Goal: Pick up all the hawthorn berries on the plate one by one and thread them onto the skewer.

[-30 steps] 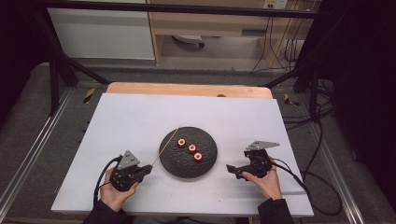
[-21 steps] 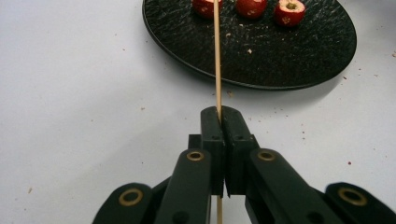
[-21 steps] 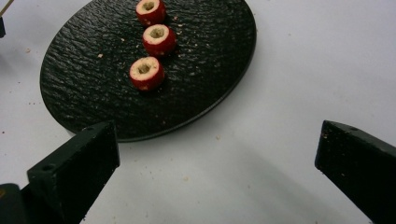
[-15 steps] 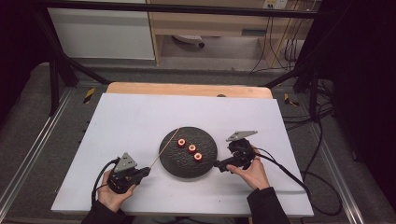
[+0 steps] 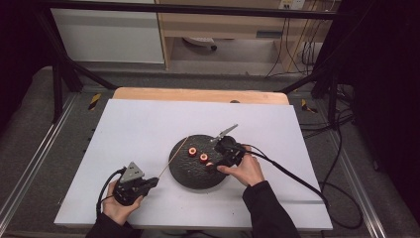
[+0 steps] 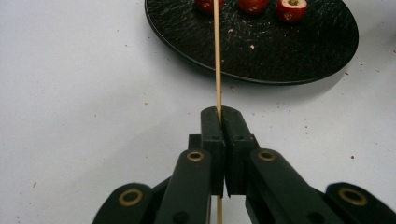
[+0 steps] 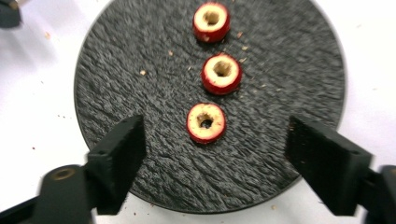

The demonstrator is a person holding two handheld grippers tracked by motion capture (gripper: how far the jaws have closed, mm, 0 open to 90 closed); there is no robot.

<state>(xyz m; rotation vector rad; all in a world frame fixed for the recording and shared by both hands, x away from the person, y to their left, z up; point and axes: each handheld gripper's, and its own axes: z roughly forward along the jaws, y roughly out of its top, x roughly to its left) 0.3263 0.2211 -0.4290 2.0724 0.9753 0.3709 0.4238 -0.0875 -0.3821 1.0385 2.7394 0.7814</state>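
Fruit rings (image 7: 206, 122) now sit below the right hand-held gripper (image 7: 215, 163), jaws apart but closing; left hand-held gripper (image 6: 220, 116) clamps skewer (image 6: 217, 56).

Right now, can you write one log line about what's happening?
left gripper: shut on skewer | right gripper: open, closing over nearest red fruit ring | plate: three rings

Left gripper (image 5: 148, 183) holds a skewer (image 5: 174, 157) reaching the black plate (image 5: 185, 176); right gripper (image 5: 212, 166) hangs over the plate's three red fruits (image 5: 203, 157)

No text, label or number is readable anywhere (distant shelving perhaps too blurred to tell).
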